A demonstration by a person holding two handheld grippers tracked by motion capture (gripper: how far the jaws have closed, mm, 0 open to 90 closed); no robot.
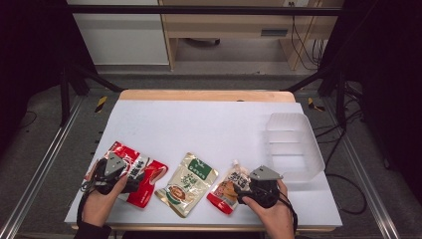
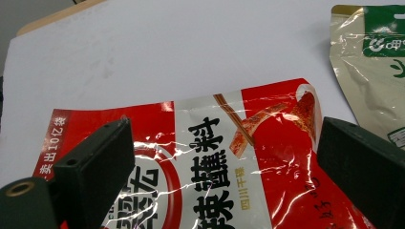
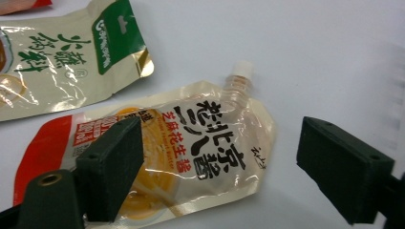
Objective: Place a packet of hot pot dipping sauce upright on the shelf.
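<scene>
Gold-and-green pouch [image 1: 187, 183] mid-table on the white tabletop [image 1: 209, 124]; clear plastic tub [image 1: 293, 145] at right.

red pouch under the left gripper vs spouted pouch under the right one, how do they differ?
The red pouch is mostly red with a white band of black characters; the spouted pouch is mostly clear yellow-beige with one red end. The red pouch has no cap, while the spouted pouch has a white capped spout at one corner. In the high view the red pouch looks larger. Both lie flat on the white table, each under an open gripper, left gripper, right gripper.
</scene>
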